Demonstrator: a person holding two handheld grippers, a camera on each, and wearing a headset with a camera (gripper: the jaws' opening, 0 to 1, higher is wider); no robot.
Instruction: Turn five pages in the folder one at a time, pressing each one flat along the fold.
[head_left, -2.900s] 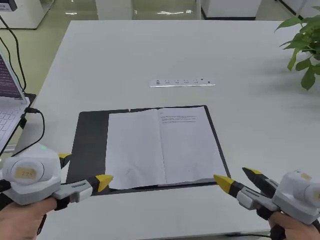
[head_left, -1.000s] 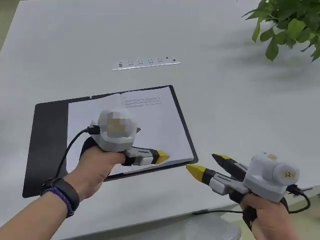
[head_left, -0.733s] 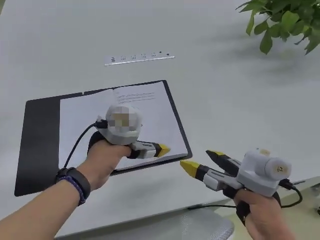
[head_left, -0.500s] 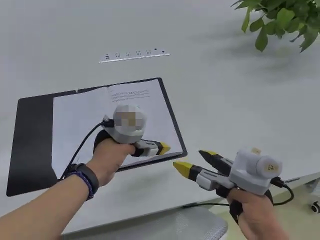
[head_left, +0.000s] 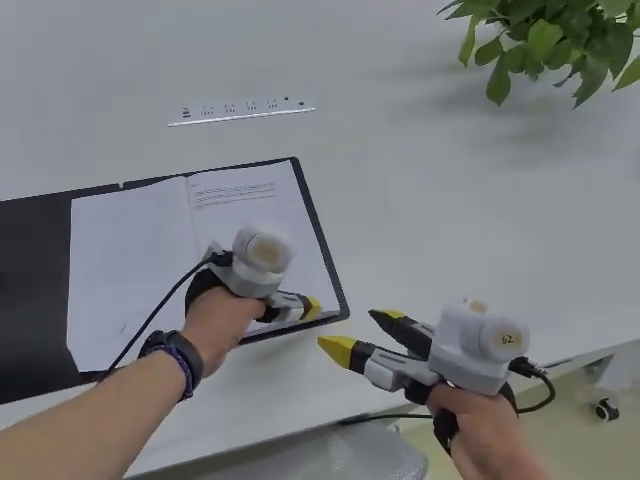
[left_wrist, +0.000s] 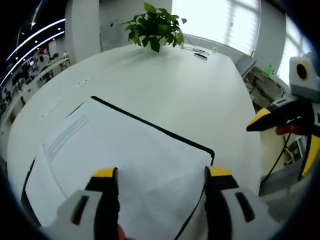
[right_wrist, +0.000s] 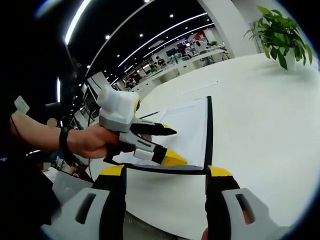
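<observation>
Here, a black folder (head_left: 30, 250) lies open and flat on a white counter (head_left: 430, 200), showing white sheets on both sides of its fold. The right-hand page (head_left: 250, 220) has a few lines of print at its top.

The left tool (head_left: 303, 306), held in a hand with a dark wristband (head_left: 172, 350), is over the near outer corner of that page. Its yellow-tipped jaws are spread wide and hold nothing; whether they touch the paper cannot be told.

The right tool (head_left: 360, 332) is just beside the folder's near right corner, above bare counter. Its jaws are also parted and empty, and they point toward the left tool.

A socket strip (head_left: 240, 110) lies beyond the folder. A leafy plant (head_left: 540, 40) stands at the far right, well apart from both.
</observation>
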